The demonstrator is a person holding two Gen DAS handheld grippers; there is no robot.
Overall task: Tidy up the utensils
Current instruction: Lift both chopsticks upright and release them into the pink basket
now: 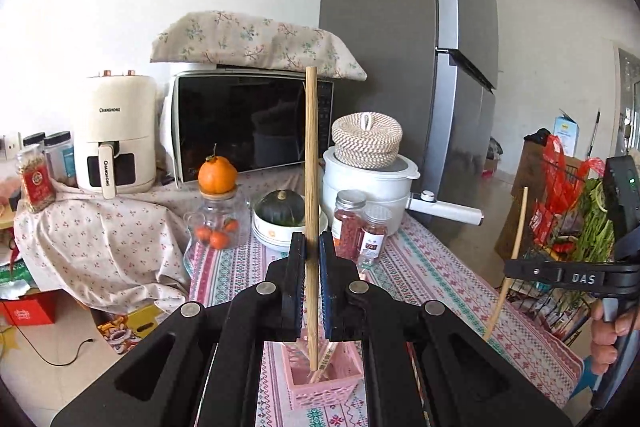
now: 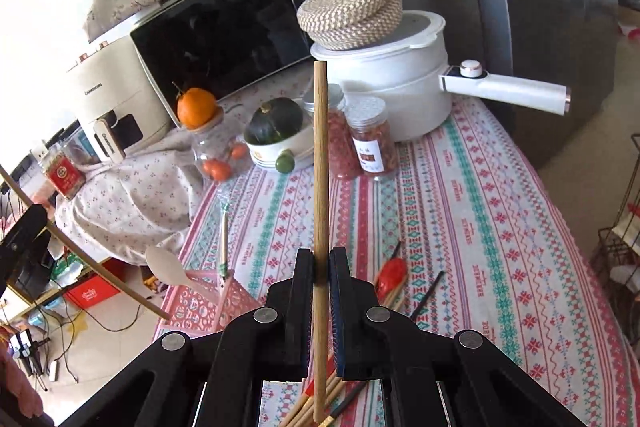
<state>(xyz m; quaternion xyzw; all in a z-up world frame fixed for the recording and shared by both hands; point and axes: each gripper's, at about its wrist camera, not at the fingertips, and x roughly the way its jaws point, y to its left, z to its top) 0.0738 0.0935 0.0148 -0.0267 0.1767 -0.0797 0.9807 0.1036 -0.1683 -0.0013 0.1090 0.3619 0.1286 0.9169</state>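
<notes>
My left gripper is shut on a wooden chopstick that stands upright between its pads, above a pink basket holding more sticks. My right gripper is shut on another wooden chopstick, also near upright. The pink basket lies lower left in the right wrist view, with a wooden spoon and a green-handled utensil in it. Loose chopsticks lie on the patterned tablecloth, several more under the right gripper. Each gripper shows at the edge of the other's view.
At the back of the table stand a microwave, an air fryer, a white pot with a woven lid, spice jars, a bowl with a squash and a jar with oranges. A fridge rises right; a wire rack of vegetables beside it.
</notes>
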